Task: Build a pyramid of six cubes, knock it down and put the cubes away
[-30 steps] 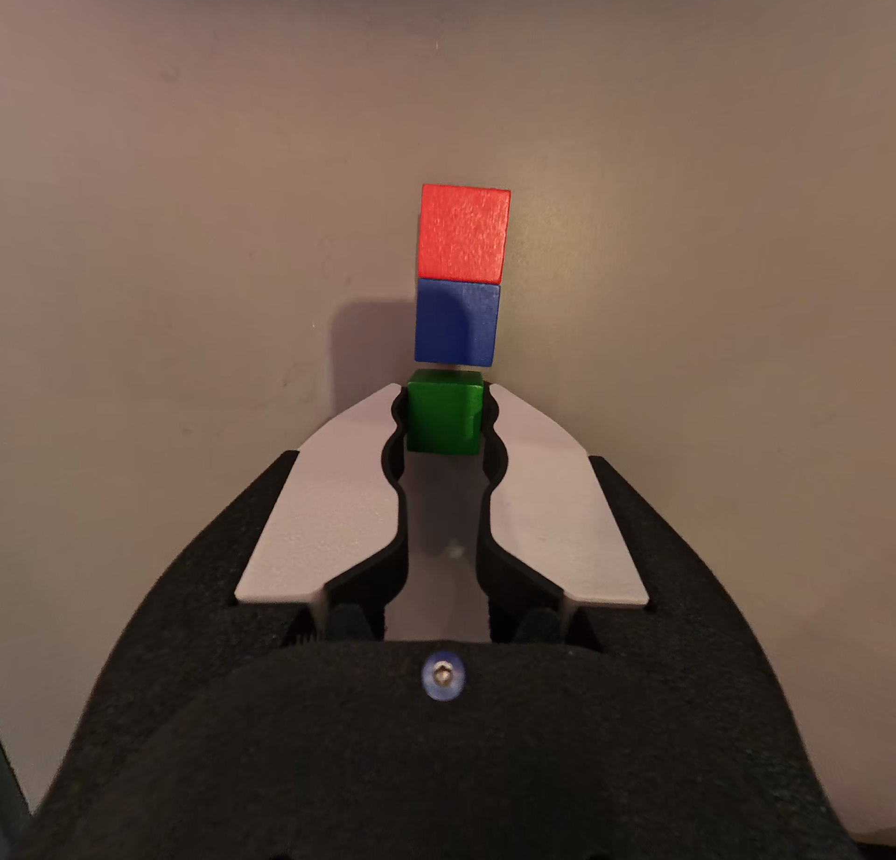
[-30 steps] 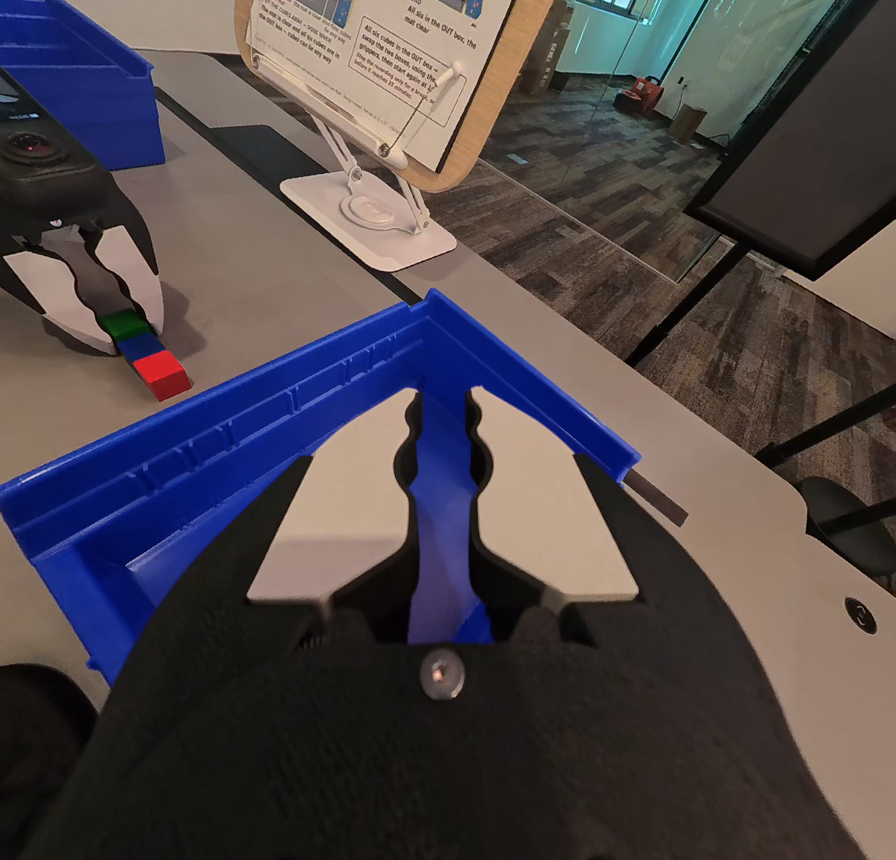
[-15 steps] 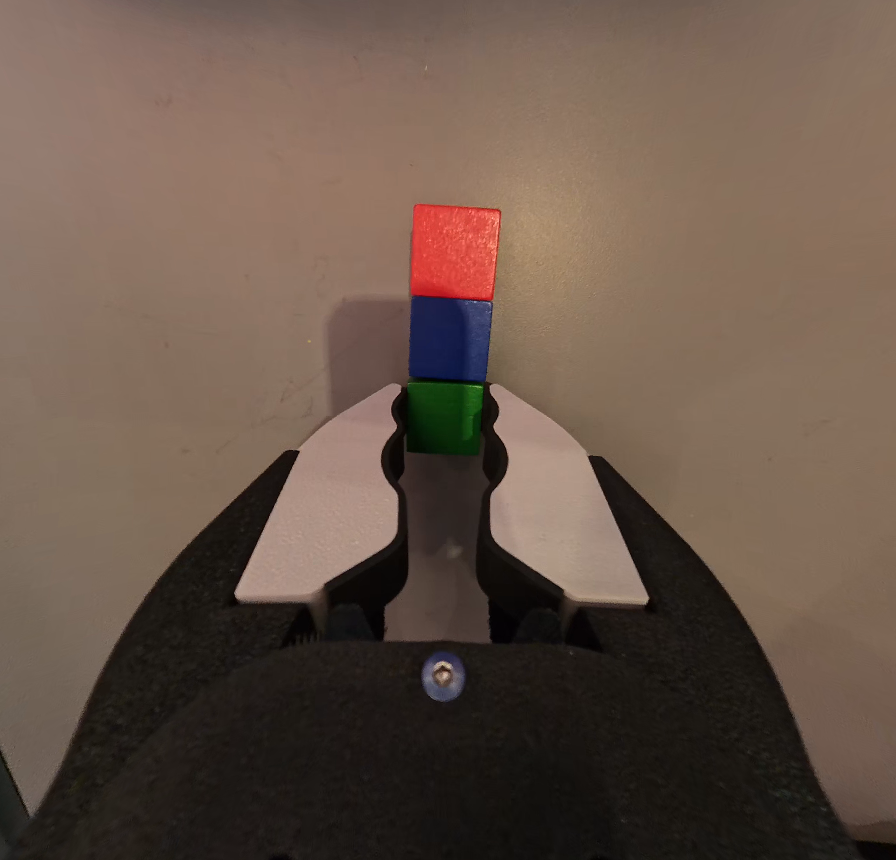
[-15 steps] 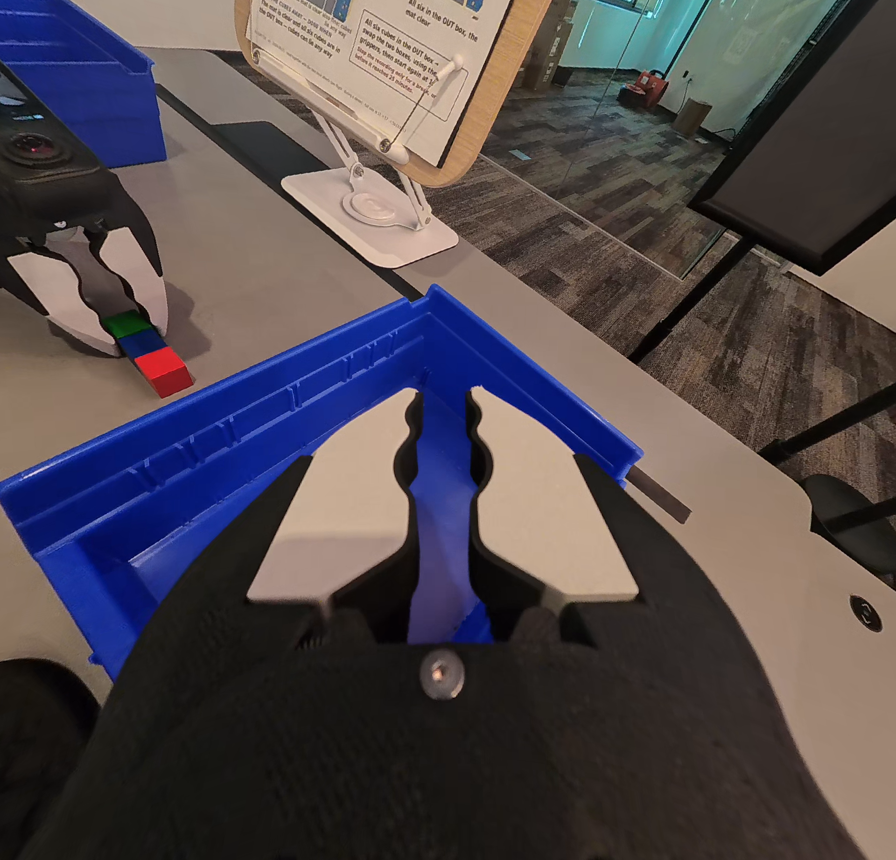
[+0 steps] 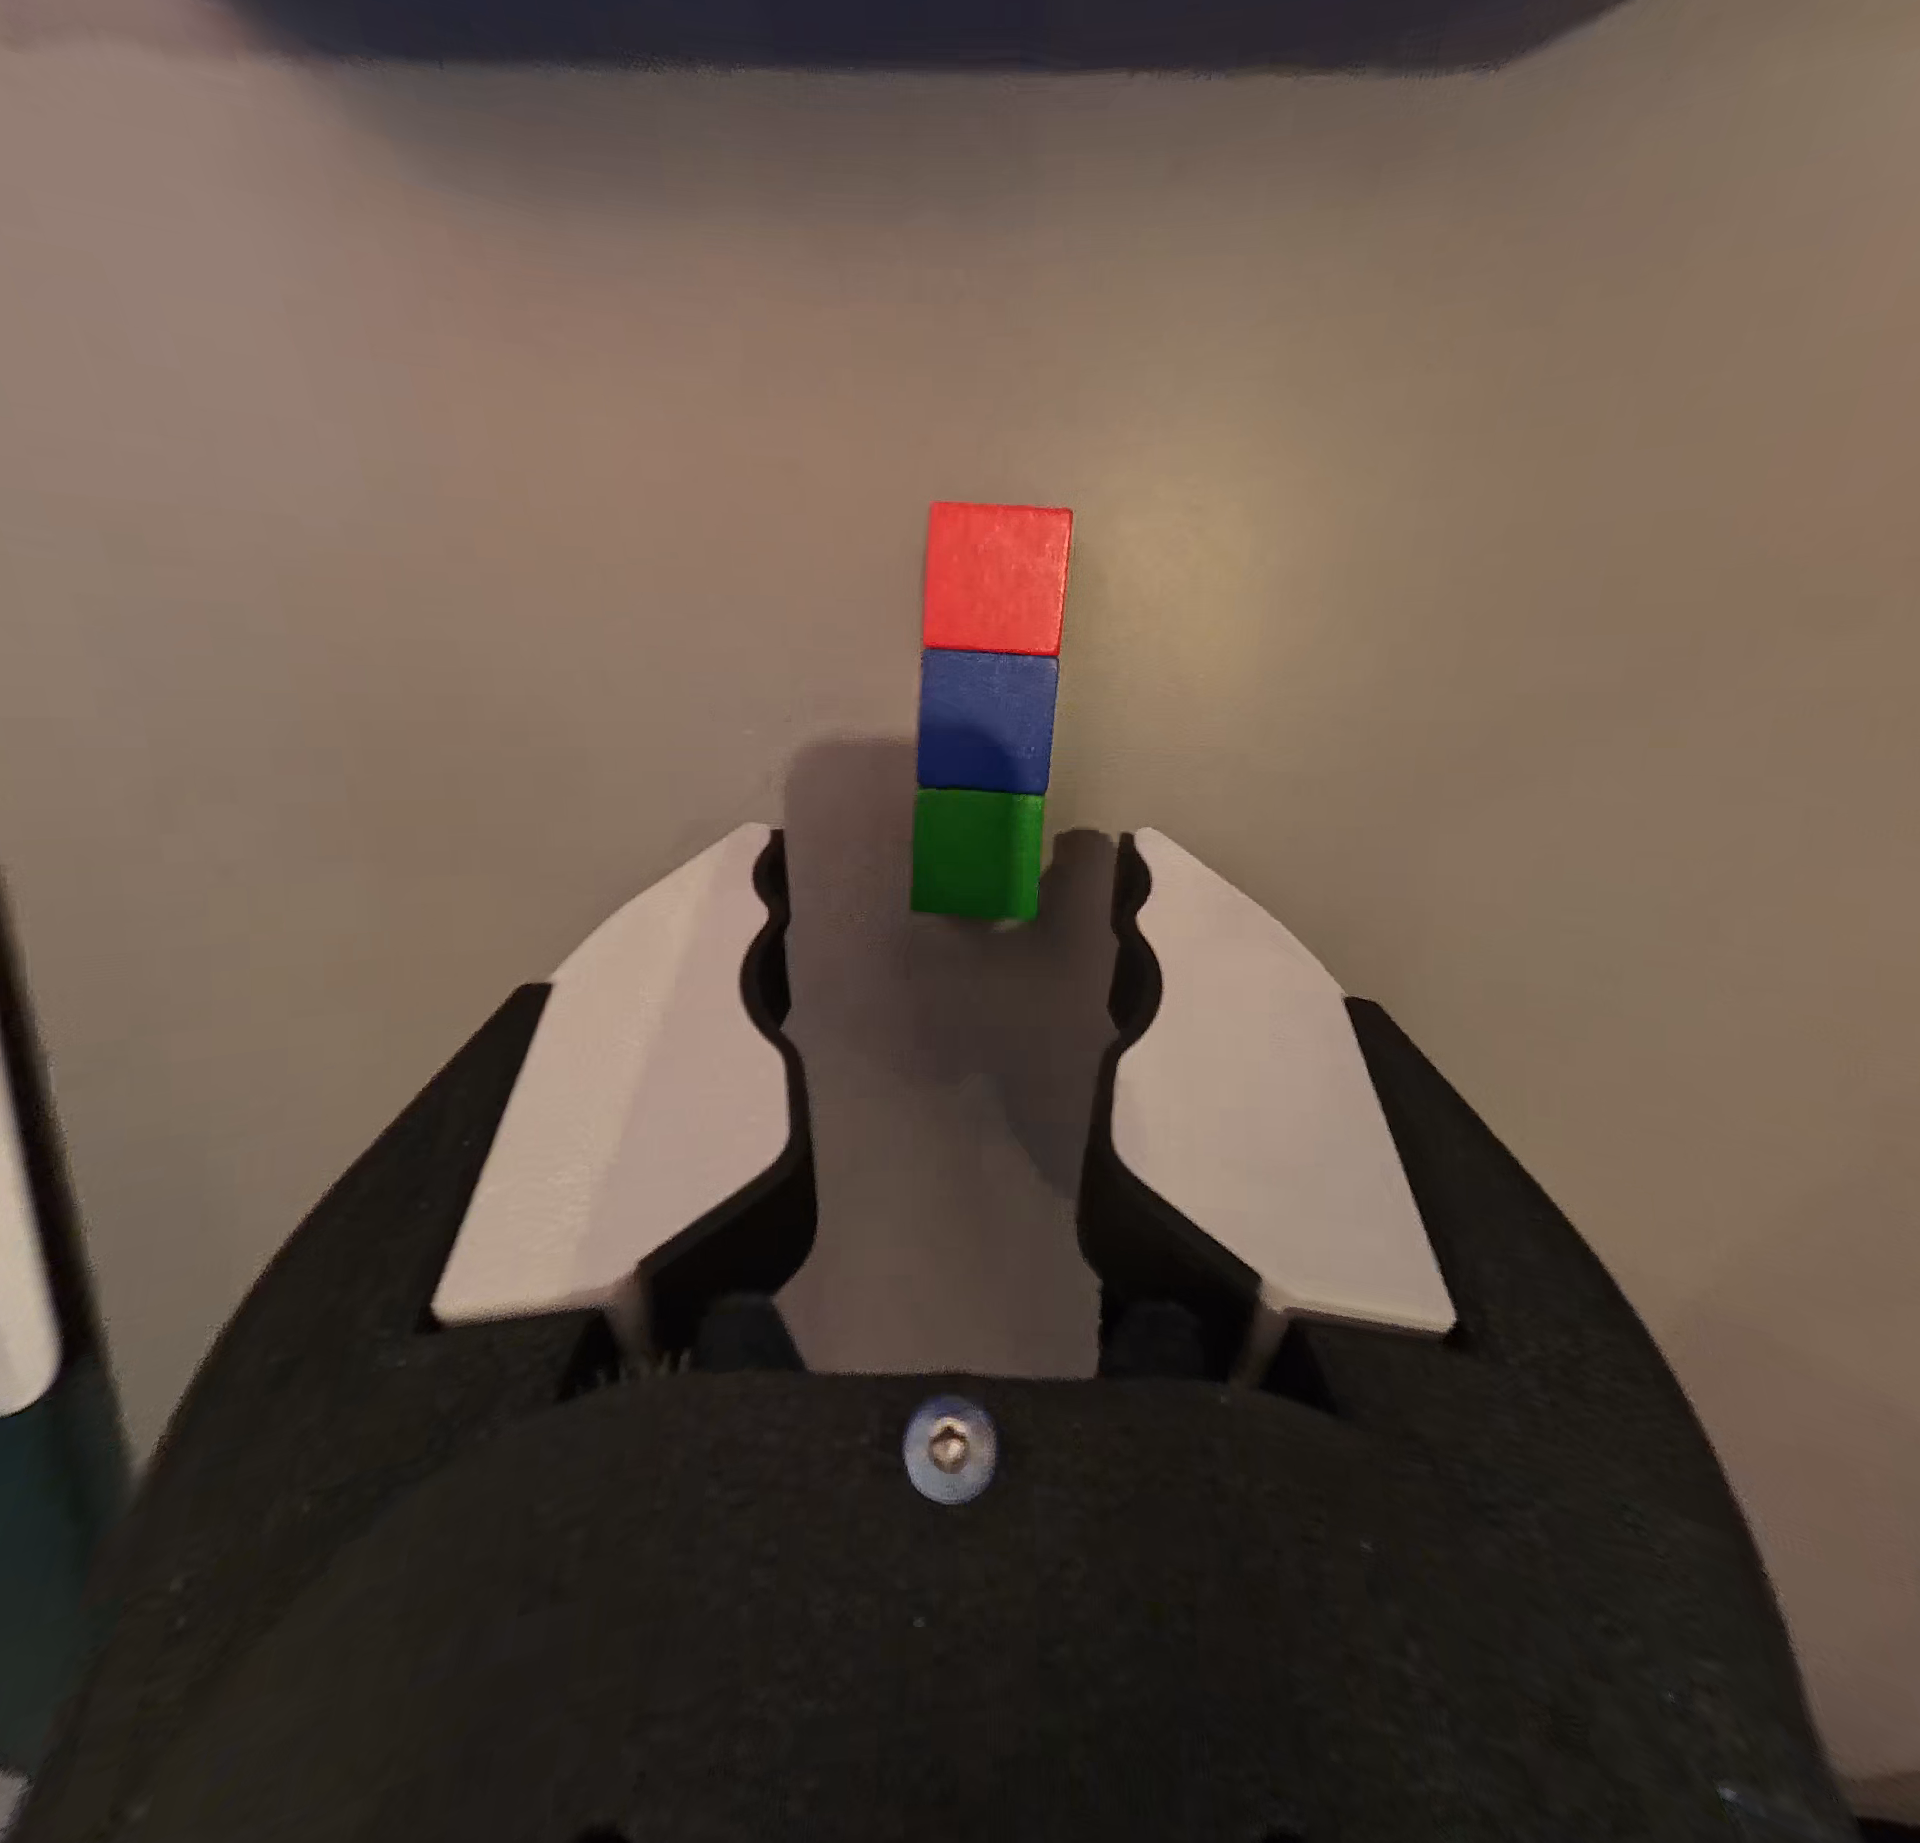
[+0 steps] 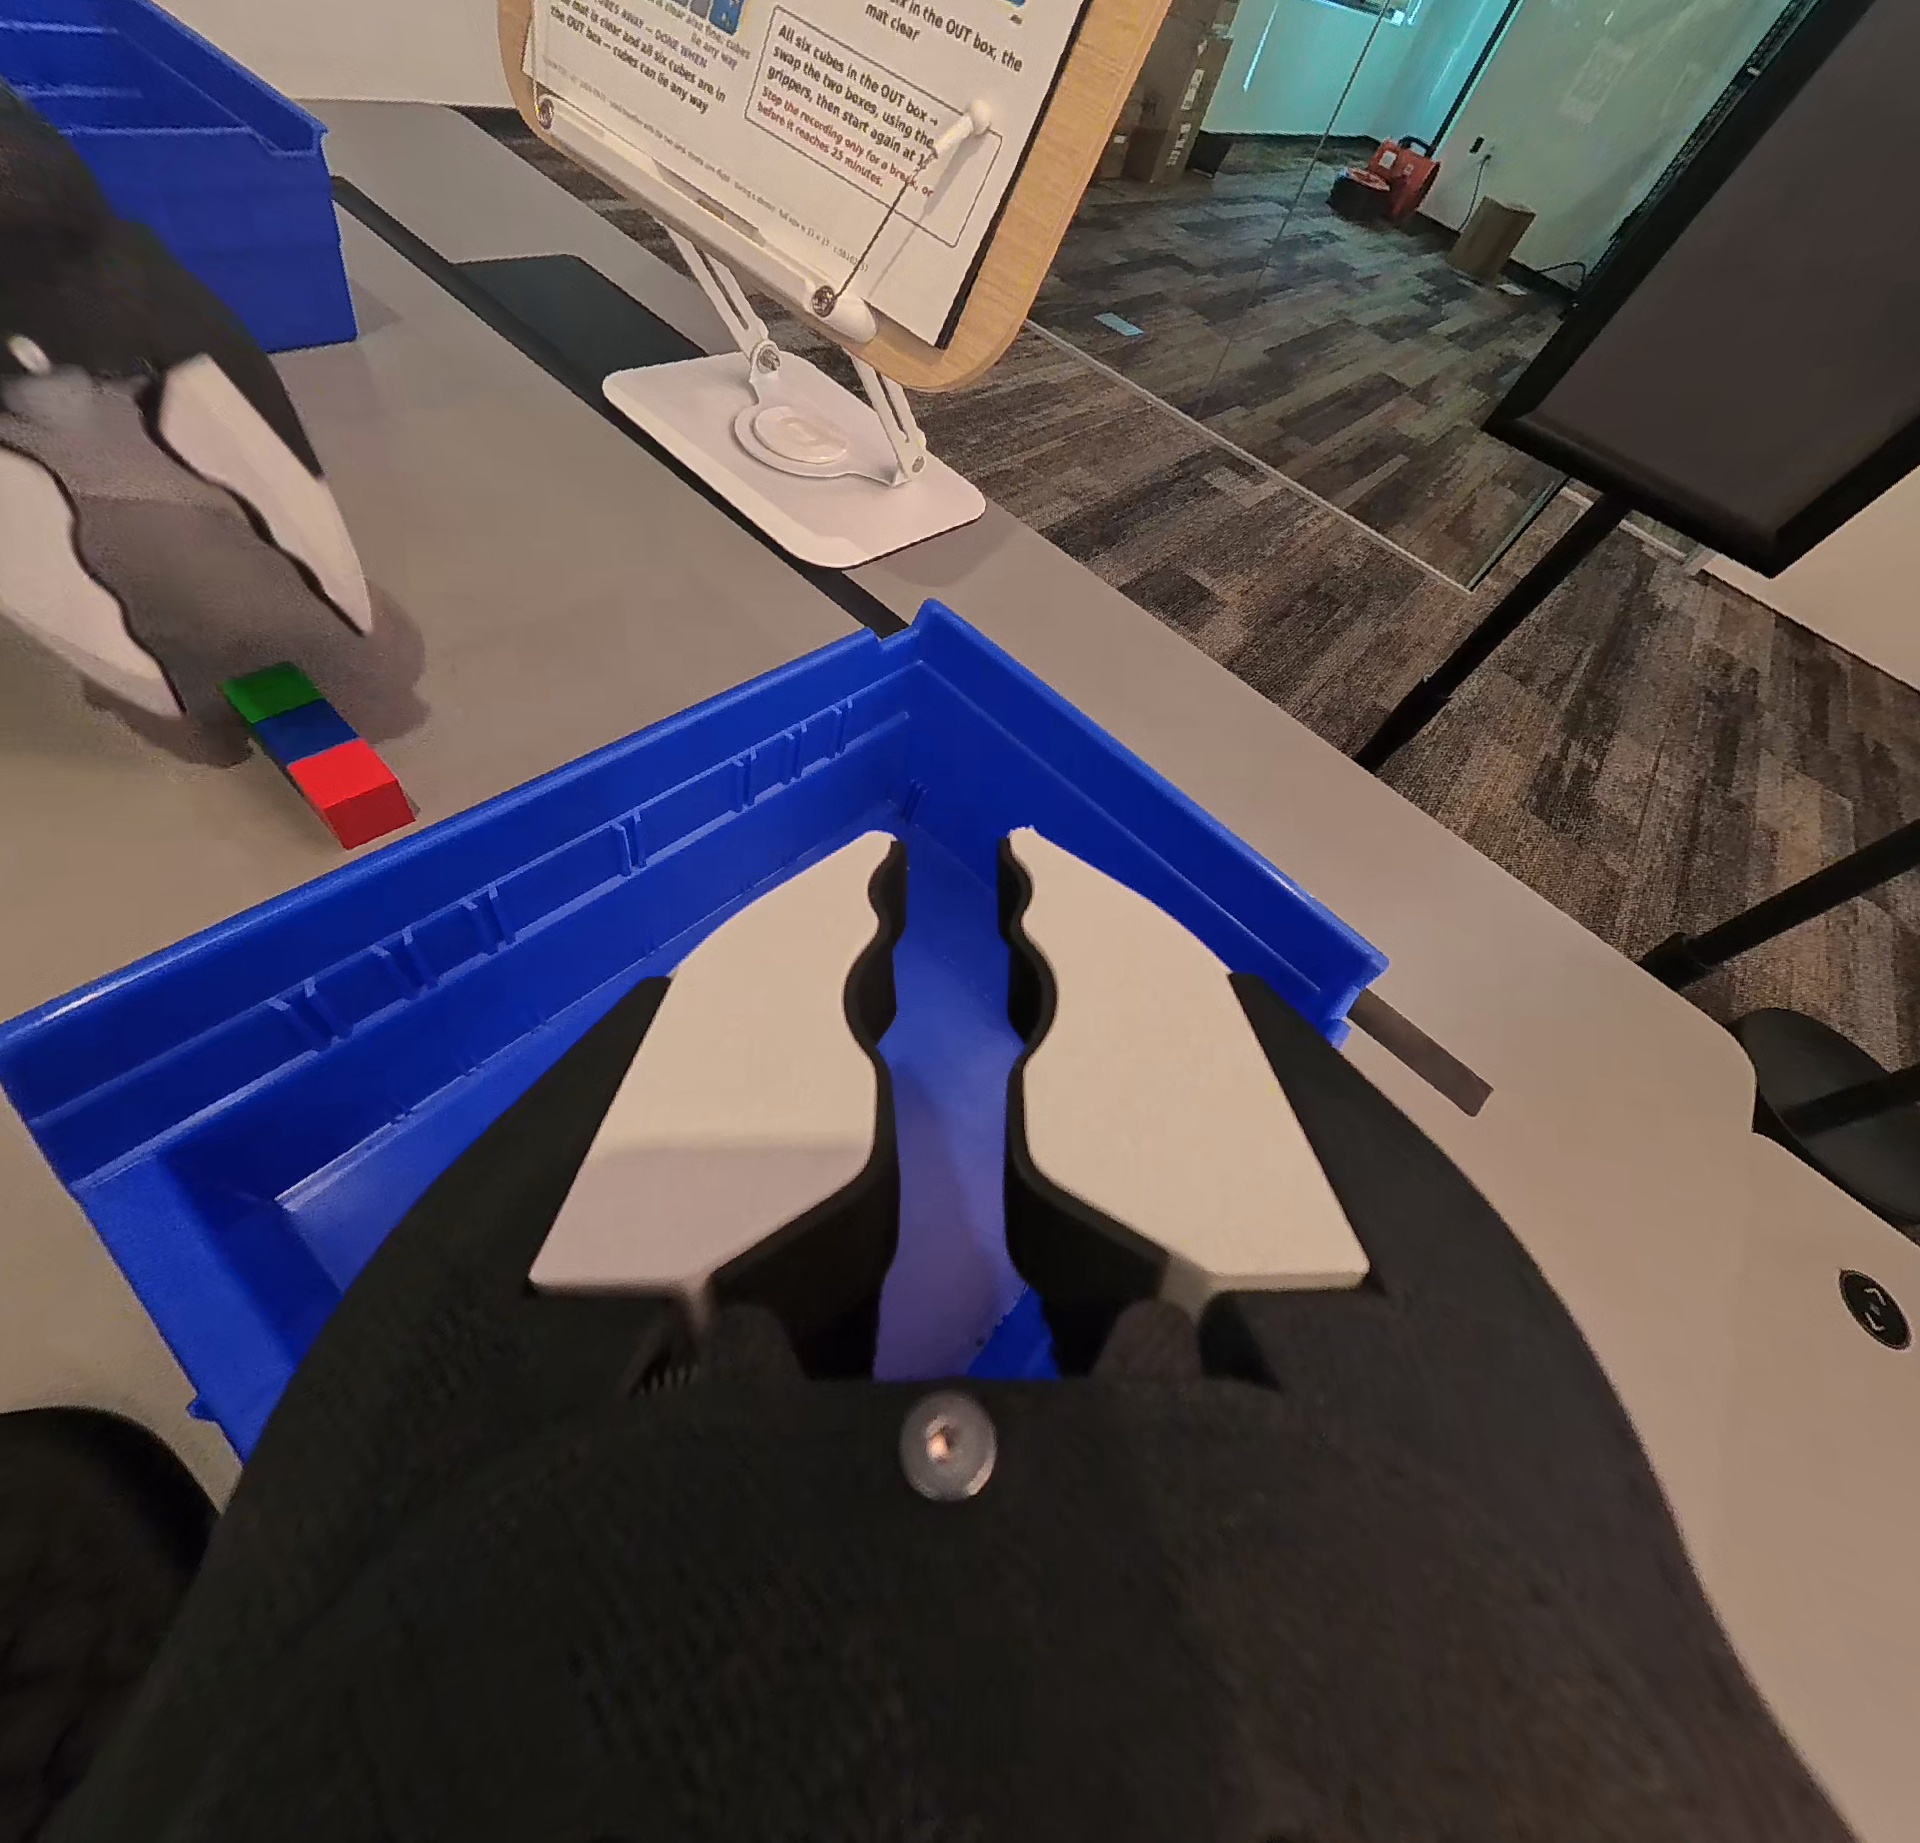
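Green cube (image 5: 975, 851) now sits free on the grey table (image 5: 416, 546), end of a tight row: green, then blue cube (image 5: 987, 721), then red cube (image 5: 997, 575), faces touching, all flat on the surface. Half a second back your left gripper (image 5: 948, 858) was pinching the green one; its fingers have since spread wide and stand clear on both sides, nothing held. The gap between green and blue seen a second ago has closed. So the bottom row of three reads as laid.

Left gripper looks raised a little off the row in the right wrist view, blurred, probably pulling away. A dark blurred edge shows at the top of the left wrist view; can't say what it is.

Your right gripper (image 6: 951, 848) hangs over the near blue bin (image 6: 623, 817), fingers parted by a narrow slot, nothing between them. No cubes visible in the part of the bin that shows. Second blue bin (image 6: 208, 183) far left, instruction board on its white stand (image 6: 810, 443) behind.

Judgement: three cubes placed, three to fetch. Mind the row when you bring the next one in.
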Tool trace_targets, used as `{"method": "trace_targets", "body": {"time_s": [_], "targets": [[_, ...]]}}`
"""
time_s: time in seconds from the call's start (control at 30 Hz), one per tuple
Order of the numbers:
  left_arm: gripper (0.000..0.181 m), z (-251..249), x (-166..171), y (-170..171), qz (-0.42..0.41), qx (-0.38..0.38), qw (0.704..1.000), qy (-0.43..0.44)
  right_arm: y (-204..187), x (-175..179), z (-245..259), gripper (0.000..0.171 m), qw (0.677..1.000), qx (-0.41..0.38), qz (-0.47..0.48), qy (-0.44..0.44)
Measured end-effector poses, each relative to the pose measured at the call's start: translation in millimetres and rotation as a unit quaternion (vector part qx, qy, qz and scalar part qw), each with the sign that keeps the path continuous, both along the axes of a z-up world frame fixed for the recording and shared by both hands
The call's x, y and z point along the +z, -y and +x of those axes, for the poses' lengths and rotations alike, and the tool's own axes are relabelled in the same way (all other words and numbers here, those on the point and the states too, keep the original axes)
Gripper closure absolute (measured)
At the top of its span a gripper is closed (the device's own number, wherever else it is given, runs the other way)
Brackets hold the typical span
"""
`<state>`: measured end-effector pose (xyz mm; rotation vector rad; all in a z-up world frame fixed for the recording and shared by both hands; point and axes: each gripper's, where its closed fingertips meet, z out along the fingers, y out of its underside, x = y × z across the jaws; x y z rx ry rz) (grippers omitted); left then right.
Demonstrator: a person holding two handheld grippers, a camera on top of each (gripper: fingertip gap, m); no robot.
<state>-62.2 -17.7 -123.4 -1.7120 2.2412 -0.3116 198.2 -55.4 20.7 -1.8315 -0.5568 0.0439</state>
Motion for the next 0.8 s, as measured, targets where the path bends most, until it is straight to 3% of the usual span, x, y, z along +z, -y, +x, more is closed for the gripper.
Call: {"method": "trace_targets", "body": {"time_s": [0.1,0.2,0.3,0.37,0.43,0.53,0.67,0.8], "targets": [[0.127,-6,55,-4,0.018,0.025,0.996,0.078,0,-2,1,0.154,1.000,-0.001,-0.003,0.002],[0.129,-42,125,-27,0.088,0.091,0.978,0.169,0,-2,1,0.154,1.000,-0.001,-0.002,0.001],[0.130,-123,180,-70,0.164,0.203,0.945,0.195,0,-1,0,0.154,1.000,0.000,0.000,-0.004],[0.137,-193,194,-108,0.210,0.296,0.918,0.159,-1,-1,-2,0.154,1.000,0.002,0.001,-0.005],[0.136,-249,178,-133,0.198,0.351,0.910,0.097,-3,0,-5,0.154,1.000,0.005,0.000,-0.003],[0.133,-293,128,-156,0.176,0.324,0.930,0.019,-6,-3,-12,0.154,1.000,0.011,-0.009,0.011],[0.136,-311,57,-167,0.118,0.266,0.956,-0.035,-7,-4,-19,0.154,0.999,0.017,-0.015,0.022],[0.147,-311,29,-182,0.116,0.233,0.965,-0.037,-4,-4,-21,0.154,1.000,0.014,-0.015,0.024]]}}
